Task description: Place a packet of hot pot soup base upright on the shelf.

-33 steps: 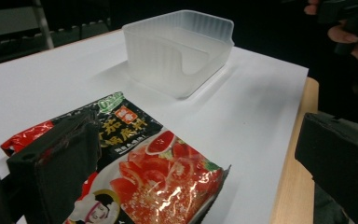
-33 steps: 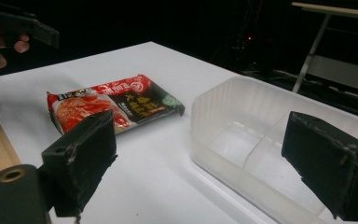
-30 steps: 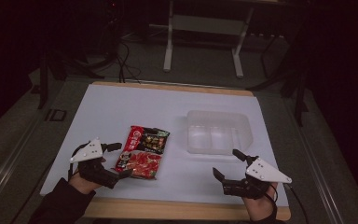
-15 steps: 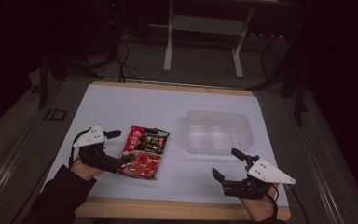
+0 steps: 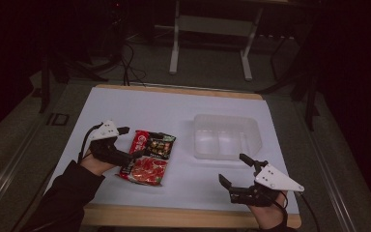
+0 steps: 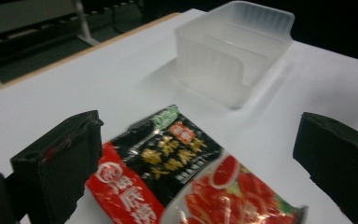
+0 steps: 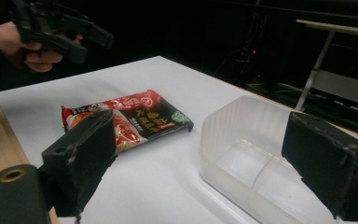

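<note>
A red and black food packet (image 5: 147, 157) lies flat on the white table (image 5: 183, 111), left of centre. My left gripper (image 5: 131, 141) is open at the packet's left edge; its view has the packet (image 6: 177, 172) low between its spread jaws. In the right gripper view the left gripper (image 7: 91, 44) hangs raised above the table. A clear plastic container (image 5: 227, 137) with two compartments stands empty to the right. My right gripper (image 5: 233, 168) is open near the front edge, just in front of the container, with nothing between its fingers.
The table's wooden front edge (image 5: 174, 216) runs close below both hands. A metal frame (image 5: 210, 29) and cables stand on the dark floor beyond the far edge. White table surface shows between the packet and the container (image 7: 256, 158).
My left gripper has moved forward and a little right, from the packet's near-left corner up to its left edge. The right gripper has hardly moved.
</note>
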